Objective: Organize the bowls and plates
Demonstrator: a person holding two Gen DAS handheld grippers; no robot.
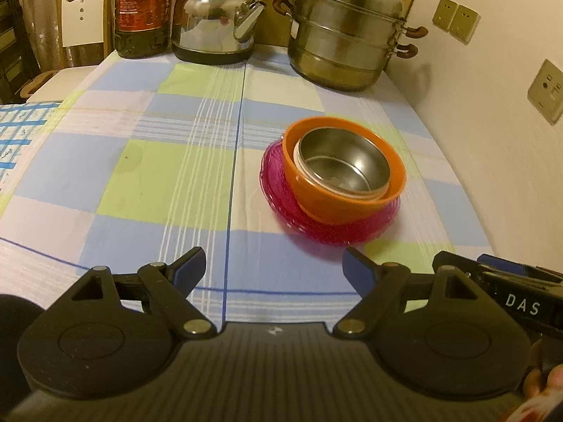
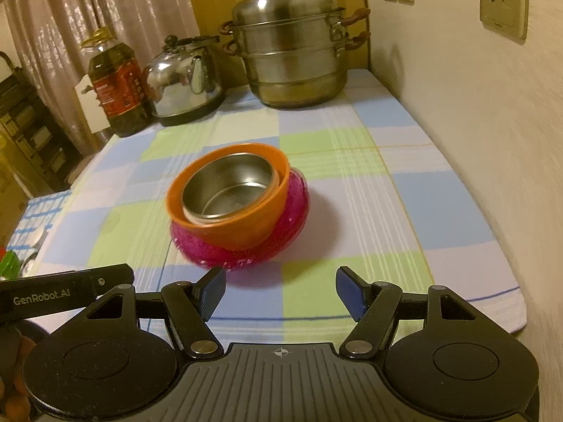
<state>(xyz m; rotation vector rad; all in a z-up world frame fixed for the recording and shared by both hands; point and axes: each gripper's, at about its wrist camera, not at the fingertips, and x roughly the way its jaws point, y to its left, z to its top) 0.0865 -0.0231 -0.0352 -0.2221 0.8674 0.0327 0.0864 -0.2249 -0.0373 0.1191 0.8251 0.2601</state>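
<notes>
Bowls (image 2: 232, 193) sit nested; both tongs gape empty, one housing reading "GenRobot.AI" (image 2: 42, 299).

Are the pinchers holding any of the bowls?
No. The left gripper and right gripper are both open and empty; the stacked bowls sit untouched on the table.

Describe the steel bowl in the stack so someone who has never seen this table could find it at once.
Start at the tall steel steamer pot in the far corner by the wall, then come forward across the checked tablecloth to the only stack. The steel bowl sits innermost, nested in the orange bowl on the pink plate; it alone is shiny metal.
</notes>
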